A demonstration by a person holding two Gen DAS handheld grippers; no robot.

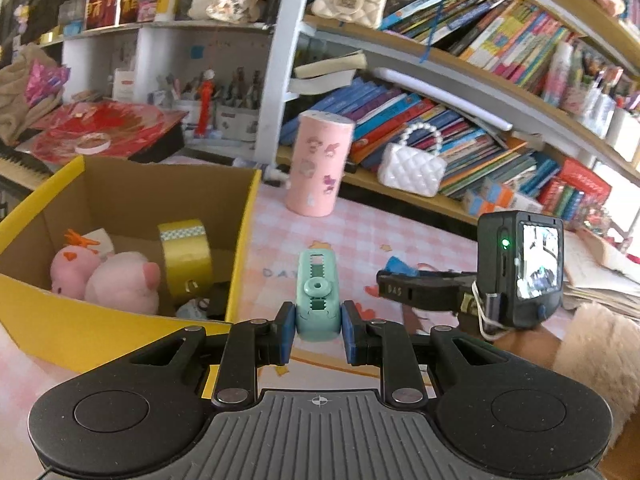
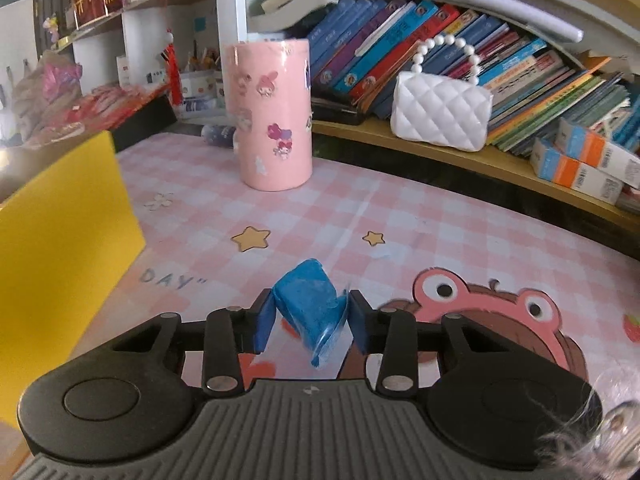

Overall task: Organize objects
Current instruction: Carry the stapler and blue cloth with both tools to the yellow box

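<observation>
A: The mint-green tape dispenser (image 1: 317, 296), where is it?

B: Between the blue pads of the left claw (image 1: 316, 326), which is clamped on its lower end. It stands upright in the grip, just right of the cardboard box (image 1: 132, 196), above the pink checked desk (image 1: 400, 232).

A: And what's in the box?

B: Two pink plush toys (image 1: 108, 280) lie against its near wall, with a roll of gold tape (image 1: 186, 260) standing on edge beside them, toward the box's right wall. Something small and dark lies under the roll; I cannot tell what.

A: The other claw?

B: The right claw (image 2: 310, 320) is closed on a blue packet (image 2: 310, 304), squeezed between its pads, one crinkled end sticking down toward the camera. From the left wrist view the right claw (image 1: 394, 276) sits to the right of the box, past the dispenser, with the blue packet (image 1: 400, 265) peeking out at its tip. It hangs over the desk (image 2: 400, 208), the box's yellow side (image 2: 60, 224) to its left.

A: Anything else near the box?

B: A pink cylinder with cartoon stickers (image 1: 318, 164) stands upright on the desk behind the box's right corner. Farther right of it a white quilted purse with a pearl handle (image 1: 414, 166) rests on the lowest shelf in front of a row of leaning books (image 1: 420, 120). A frog cartoon (image 2: 492, 300) is printed on the desk, well right of the box.
</observation>
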